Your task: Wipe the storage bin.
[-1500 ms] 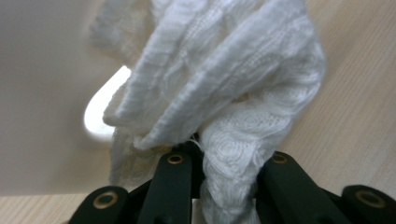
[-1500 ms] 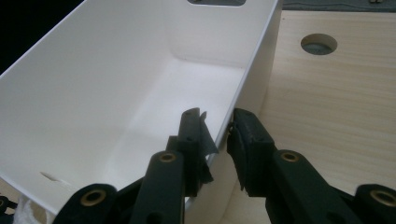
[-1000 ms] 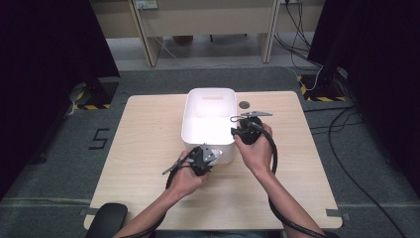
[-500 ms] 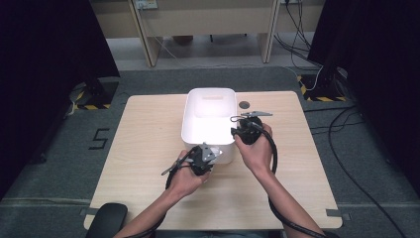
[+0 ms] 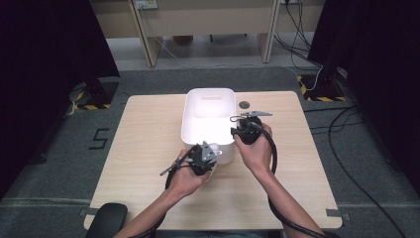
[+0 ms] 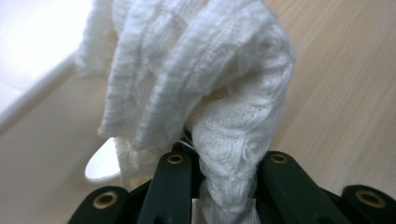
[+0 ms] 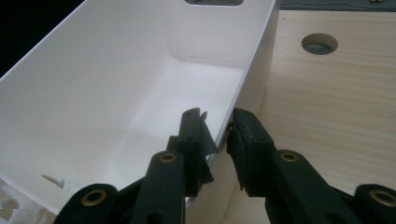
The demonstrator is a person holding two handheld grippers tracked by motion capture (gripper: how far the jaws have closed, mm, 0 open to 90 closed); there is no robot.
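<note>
Cloth (image 6: 196, 88), white knit, soft & light, is pinched at a bunched fold by left hand-held gripper (image 5: 204, 157), near end of white bin (image 5: 208, 116). Right hand-held gripper (image 7: 219, 135) is clamped on bin's right wall; rigid, thin.

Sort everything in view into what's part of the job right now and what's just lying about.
In use:
- white knitted cloth, clamped in the left hand-held gripper
- white plastic bin, its side wall pinched by the right hand-held gripper
- wooden table under both

Lying about:
- round cable hole in the tabletop
- loose cables on the floor
- office chair at the near edge
</note>
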